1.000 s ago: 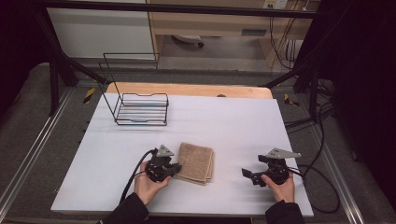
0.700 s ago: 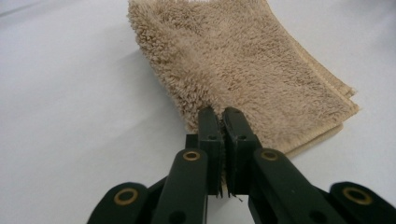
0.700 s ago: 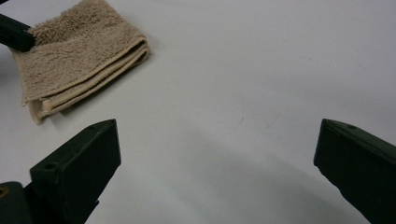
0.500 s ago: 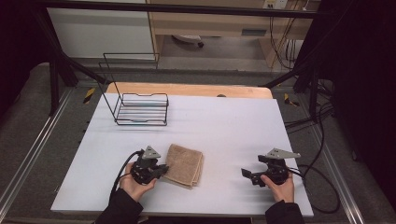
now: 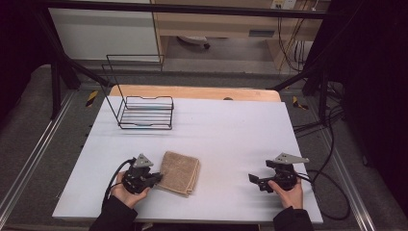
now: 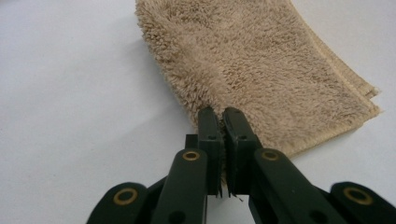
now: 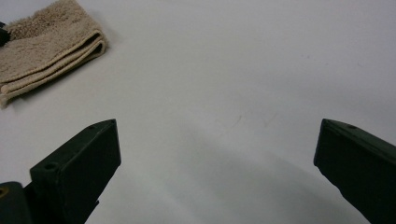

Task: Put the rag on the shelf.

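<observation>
towel (image 5: 180,172): tan terry cloth, looped and fuzzy on top, folded into a flat near-square; stacked layers with a stitched hem show along one edge (image 7: 56,51). It lies on the near left part of the table, a little askew to the table's edges.
table (image 5: 231,130): a smooth, matte white sheet, rectangular, with a strip of pale wood showing along its far edge.
rack (image 5: 144,108): thin black wire, a low tray of parallel bars with a taller open frame rising behind it; it stands at the far left of the table, well apart from the towel.
surroundings: dark metal frame bars overhead and at both sides, grey floor beyond, black cables trailing off the right edge.
in the way: nothing lies between the towel and the rack, nor between the two grippers (plain white sheet there).
left gripper (image 6: 219,116): black jaws pressed together on the towel's near edge, pile bunched up at the tips; a hand holds it at the towel's left side in the high view (image 5: 156,178).
right gripper (image 5: 251,179): jaws spread wide, with bare table between them in its own view; held low over the near right of the table, well apart from the towel, touching nothing that can be seen.
</observation>
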Available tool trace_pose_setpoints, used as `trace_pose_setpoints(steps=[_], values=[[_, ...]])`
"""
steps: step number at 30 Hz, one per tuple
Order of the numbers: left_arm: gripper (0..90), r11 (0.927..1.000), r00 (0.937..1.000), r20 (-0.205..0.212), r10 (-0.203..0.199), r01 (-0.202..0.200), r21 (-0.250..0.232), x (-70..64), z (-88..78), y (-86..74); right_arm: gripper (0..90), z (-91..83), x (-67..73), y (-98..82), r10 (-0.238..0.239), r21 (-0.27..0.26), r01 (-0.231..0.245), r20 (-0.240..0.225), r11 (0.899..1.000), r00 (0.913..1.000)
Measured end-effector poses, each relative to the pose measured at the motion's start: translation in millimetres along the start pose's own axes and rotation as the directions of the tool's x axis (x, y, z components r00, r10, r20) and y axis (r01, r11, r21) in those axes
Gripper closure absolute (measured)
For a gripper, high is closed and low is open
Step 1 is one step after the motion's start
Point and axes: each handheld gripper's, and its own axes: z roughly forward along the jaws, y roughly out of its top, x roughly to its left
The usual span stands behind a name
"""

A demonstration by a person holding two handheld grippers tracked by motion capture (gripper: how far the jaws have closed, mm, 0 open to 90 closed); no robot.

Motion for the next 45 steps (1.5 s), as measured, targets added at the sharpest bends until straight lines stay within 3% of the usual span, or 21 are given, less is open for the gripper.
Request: trace_pose_setpoints(steps=[4,5,6,10,12,15,17,20,27,40,45], values=[[81.6,0.9999,1.0,0.001,-0.004,0.004,-0.013,2.3,-0.4,0.1,1.1,0.0,0.0,-0.1,-0.003,0.001,0.003,0.001,1.0,1.0],[72.0,0.9997,1.0,-0.006,-0.001,0.0,-0.025,3.2,-1.8,1.2,1.1,-0.2,0.0,-0.1,-0.001,0.001,0.001,0.001,1.0,1.0],[72.0,0.9992,0.9999,-0.015,0.004,-0.004,-0.039,4.4,-3.7,3.2,1.1,-0.2,0.0,-0.1,-0.001,0.001,0.001,0.001,1.0,1.0],[51.0,0.9945,0.9992,-0.04,0.004,-0.008,-0.104,11.9,-8.6,19.4,1.1,0.5,-0.2,-0.1,-0.002,0.005,0.002,0.002,1.0,1.0],[41.5,0.9934,0.9988,-0.049,-0.007,0.002,-0.115,18.1,-5.5,28.5,1.1,1.0,0.0,-0.1,0.0,0.005,0.0,0.004,1.0,1.0],[39.4,0.9915,0.9989,-0.022,-0.042,0.039,-0.124,27.5,5.7,39.6,1.1,0.9,0.1,-0.2,-0.001,0.005,0.001,0.005,1.0,1.0],[37.7,0.9912,0.9984,-0.025,-0.05,0.046,-0.124,32.3,14.6,45.7,1.1,0.3,-0.1,-0.1,0.0,0.002,0.0,0.004,1.0,1.0],[38.5,0.9889,0.9962,0.002,-0.087,0.087,-0.121,38.0,29.7,50.2,1.0,0.2,-0.3,-0.1,-0.002,0.003,0.002,0.005,1.0,1.0],[46.7,0.9938,0.9962,-0.009,-0.087,0.086,-0.071,44.5,57.0,52.2,1.1,0.7,-0.2,0.0,0.001,0.006,-0.001,0.005,1.0,1.0],[61.5,0.9939,0.9949,0.046,-0.089,0.092,-0.061,46.5,59.9,51.7,1.2,2.0,-0.2,-0.1,-0.008,0.009,0.008,0.006,1.0,1.0],[65.3,0.9923,0.9936,0.045,-0.104,0.107,-0.062,46.4,61.0,52.1,1.3,2.7,0.1,-0.2,-0.01,0.008,0.01,0.001,1.0,1.0]])
